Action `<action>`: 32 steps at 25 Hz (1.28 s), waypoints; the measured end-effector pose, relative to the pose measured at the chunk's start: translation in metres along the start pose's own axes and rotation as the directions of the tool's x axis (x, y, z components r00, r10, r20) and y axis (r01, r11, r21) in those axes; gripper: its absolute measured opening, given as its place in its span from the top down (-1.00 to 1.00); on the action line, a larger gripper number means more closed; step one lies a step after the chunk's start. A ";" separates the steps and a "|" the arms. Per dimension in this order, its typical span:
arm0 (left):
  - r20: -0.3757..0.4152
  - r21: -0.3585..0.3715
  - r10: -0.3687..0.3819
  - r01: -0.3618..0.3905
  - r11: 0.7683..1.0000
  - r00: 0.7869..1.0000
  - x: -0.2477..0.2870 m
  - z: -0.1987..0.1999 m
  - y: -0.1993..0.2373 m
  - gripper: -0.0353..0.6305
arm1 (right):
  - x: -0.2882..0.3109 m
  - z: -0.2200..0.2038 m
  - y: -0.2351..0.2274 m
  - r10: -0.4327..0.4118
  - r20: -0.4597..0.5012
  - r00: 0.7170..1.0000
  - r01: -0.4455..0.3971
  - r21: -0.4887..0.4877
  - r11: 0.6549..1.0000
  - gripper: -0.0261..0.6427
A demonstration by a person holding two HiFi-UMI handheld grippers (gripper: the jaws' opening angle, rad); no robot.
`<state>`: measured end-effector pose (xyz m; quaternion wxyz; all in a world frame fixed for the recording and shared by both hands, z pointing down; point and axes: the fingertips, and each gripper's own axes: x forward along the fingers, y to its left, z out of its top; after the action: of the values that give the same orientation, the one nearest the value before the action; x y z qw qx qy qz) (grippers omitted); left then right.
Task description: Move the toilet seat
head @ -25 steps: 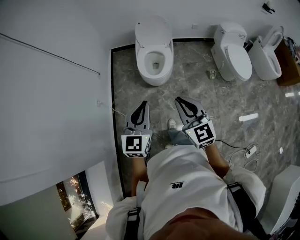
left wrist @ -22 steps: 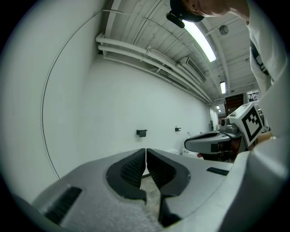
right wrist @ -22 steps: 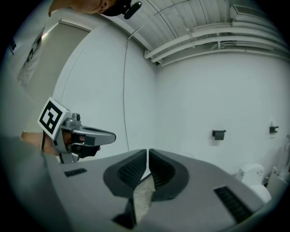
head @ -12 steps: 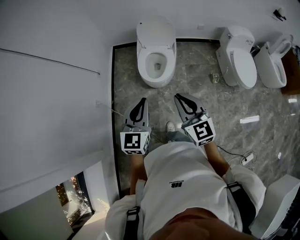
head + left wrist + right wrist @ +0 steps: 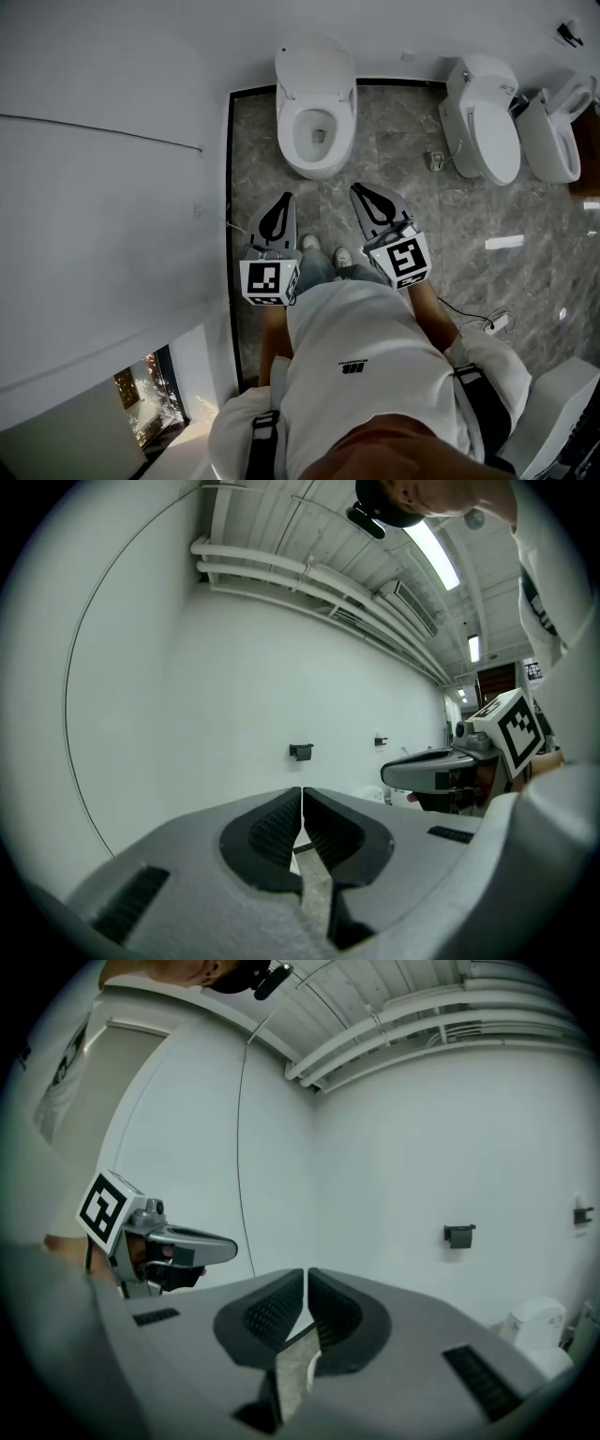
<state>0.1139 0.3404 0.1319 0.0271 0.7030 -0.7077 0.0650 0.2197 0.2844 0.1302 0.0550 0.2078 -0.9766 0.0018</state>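
Three toilets stood on the marble floor [image 5: 412,220]. The near toilet [image 5: 316,167] was at 12 o'clock from the claws. Its lid [image 5: 316,64] was tipped up and its seat [image 5: 289,131] lay flat on the rim. The bowl was open and only the drain showed in it. The second toilet [image 5: 489,131] was at 2 o'clock with its cover down. The third toilet [image 5: 551,141] was just beside the second, at its 3 o'clock; I could not tell whether its bowl was covered.

There were two claws. The left claw [image 5: 283,202] and the right claw [image 5: 362,192] both pointed to 12 o'clock, short of the seat and touching nothing. Each had its jaws pressed together with nothing between them.

Two shoes showed between the claws, one [image 5: 310,243] at 5 o'clock of the left claw and the other [image 5: 343,255] beside it. One cable [image 5: 464,305] ran along the floor at 4 o'clock of the right claw to one power strip [image 5: 497,324].

In the left gripper view, two dark holders hung on the white wall, one [image 5: 300,751] at 12 o'clock above the jaws and one [image 5: 380,740] at 2 o'clock.
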 end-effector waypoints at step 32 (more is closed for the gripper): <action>-0.020 -0.001 -0.168 0.168 0.986 0.986 0.178 -0.021 0.169 0.80 | 0.218 -0.007 -0.082 -0.170 -0.067 0.983 0.171 0.012 0.985 0.81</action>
<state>-0.0580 0.1668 0.1663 0.0396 0.7593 -0.6457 0.0697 0.0558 0.1208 0.1594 0.0853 0.2909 -0.9528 0.0128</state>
